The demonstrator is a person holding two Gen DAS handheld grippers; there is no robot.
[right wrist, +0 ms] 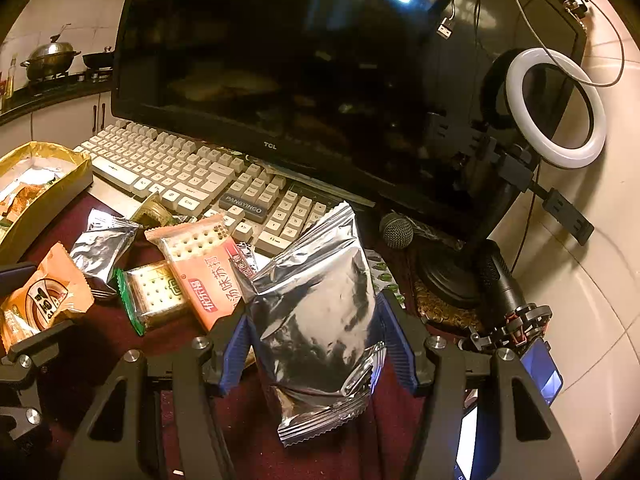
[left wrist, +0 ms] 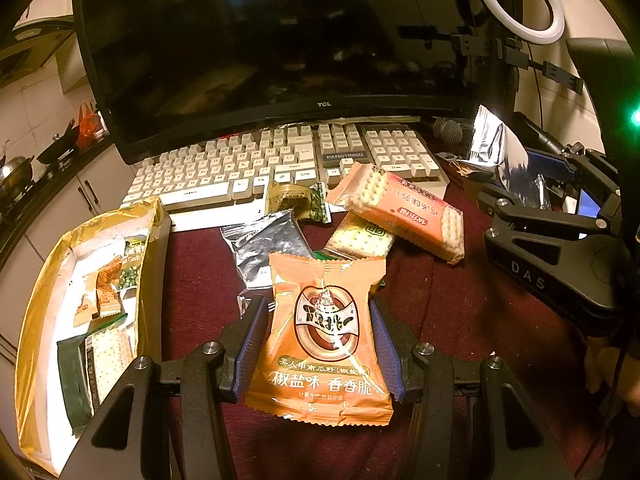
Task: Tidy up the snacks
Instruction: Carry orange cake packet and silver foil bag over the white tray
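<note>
My left gripper is shut on an orange seed packet, its blue pads pressing both sides, just above the maroon cloth. My right gripper is shut on a silver foil packet, held upright. A gold-lined box at the left holds several small snacks. Loose on the cloth lie an orange cracker pack, a green-edged cracker pack, a small silver packet and a green pea packet. The right wrist view shows the orange seed packet at its left edge.
A beige keyboard and a dark monitor stand behind the snacks. A ring light, microphones and a lit phone crowd the right side. Kitchen counter with pots lies far left.
</note>
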